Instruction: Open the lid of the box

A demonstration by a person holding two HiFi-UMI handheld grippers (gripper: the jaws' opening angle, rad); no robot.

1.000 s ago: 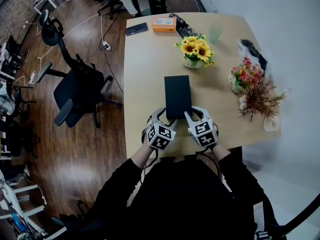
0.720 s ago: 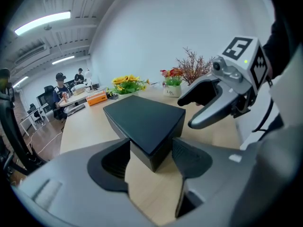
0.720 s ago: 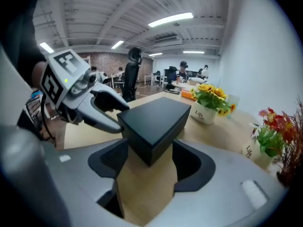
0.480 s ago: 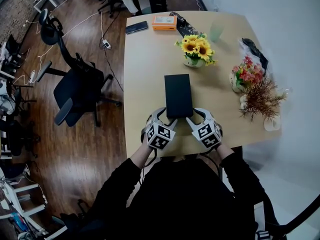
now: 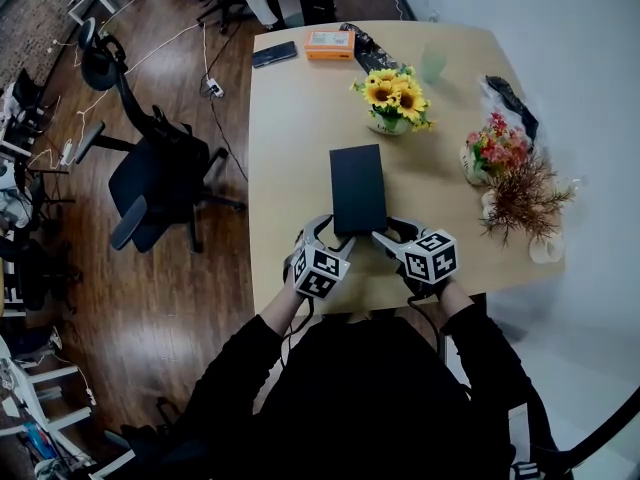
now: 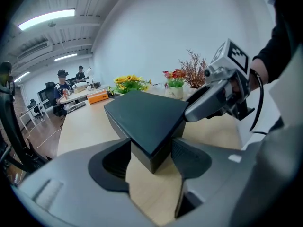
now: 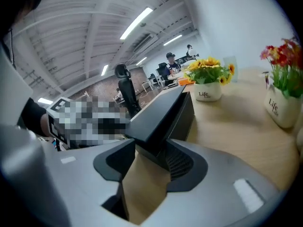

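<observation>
Black box point(image 5: 357, 188), oblong, matt, one item. It lies flat on the pale wood table point(image 5: 290, 138), long axis running away from the person, near end close to the table's front edge. The lid point(image 7: 161, 112) sits down over the base.

Left gripper point(image 5: 333, 236): at the box's near left corner. In the left gripper view that corner stands between the two jaws, and each jaw is pressed to one side face, so the claw is clamped on the box.

Right gripper point(image 5: 385, 236): at the near right corner, angled inward. In the right gripper view its jaws close from either side on the corner of the lid's rim.

Other items on the table:
- Sunflower pot point(image 5: 393, 98), white, just beyond the box's far end.
- Red flower pot point(image 5: 490, 153), to the right of the box.
- Dried twigs point(image 5: 520, 203), beside the red flower pot, nearer the person.
- Orange packet point(image 5: 328, 45) and dark phone point(image 5: 273, 54), at the far edge.
- Pale green cup point(image 5: 432, 65), far right.

Floor: black office chair point(image 5: 150, 178), to the left of the table on dark wood boards.
</observation>
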